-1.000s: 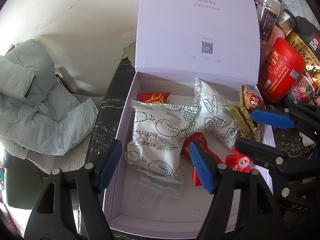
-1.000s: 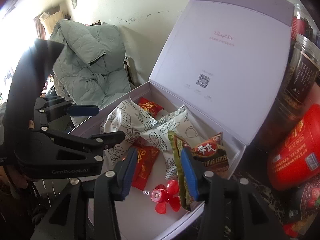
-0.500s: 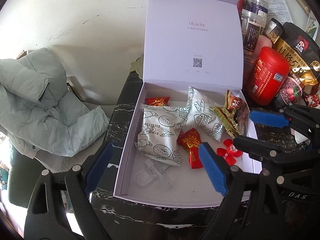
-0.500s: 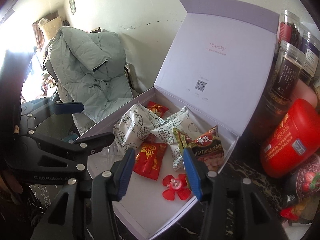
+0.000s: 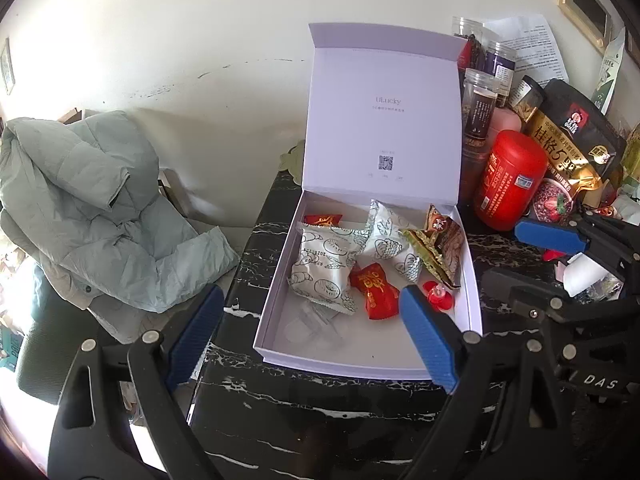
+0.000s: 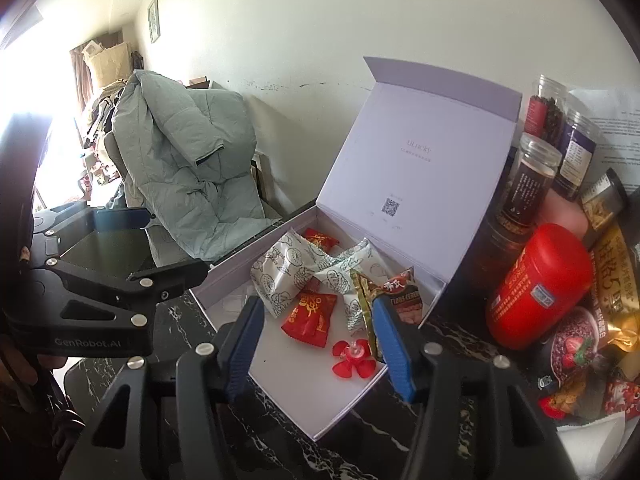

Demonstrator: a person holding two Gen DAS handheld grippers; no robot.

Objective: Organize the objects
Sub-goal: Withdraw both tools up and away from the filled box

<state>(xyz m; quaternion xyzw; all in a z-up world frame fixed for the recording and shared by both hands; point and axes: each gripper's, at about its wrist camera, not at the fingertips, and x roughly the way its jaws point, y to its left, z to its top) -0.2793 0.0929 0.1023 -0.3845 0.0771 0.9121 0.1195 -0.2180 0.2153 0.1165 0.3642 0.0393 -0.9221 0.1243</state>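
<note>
I see a white box [image 5: 276,312] sitting open on a dark table [image 5: 320,412], with its lid [image 5: 380,120] standing straight up at the back. Lots of snacks are already in the box. Two white packs [image 5: 320,268] lie in the middle of the box, touching each other. A small red pack [image 5: 322,220] sits at the back of the box, near the lid. Another red pack [image 5: 374,290] lies in front of the white ones. A brown and gold snack bag [image 5: 440,240] leans at the right side of the box. A little red toy [image 5: 438,294] that looks like a fan sits near the front right of the box. Something clear [image 5: 310,320] lies at the front of the box, but I cannot tell what it is. My left claw [image 5: 308,334] is wide open and holds nothing; it hangs over the front of the box. My right claw [image 6: 316,346] is open too, and empty, over the front right of the box. So I think most of the job is done, because the small things are inside. To the right of the box there is still a big pile: a red can [image 5: 508,178], some jars [image 5: 480,108], and a black and gold bag [image 5: 572,136]. I cannot tell if those need to go in too. They look too big for the box. I think what is left may be shutting the lid.
</note>
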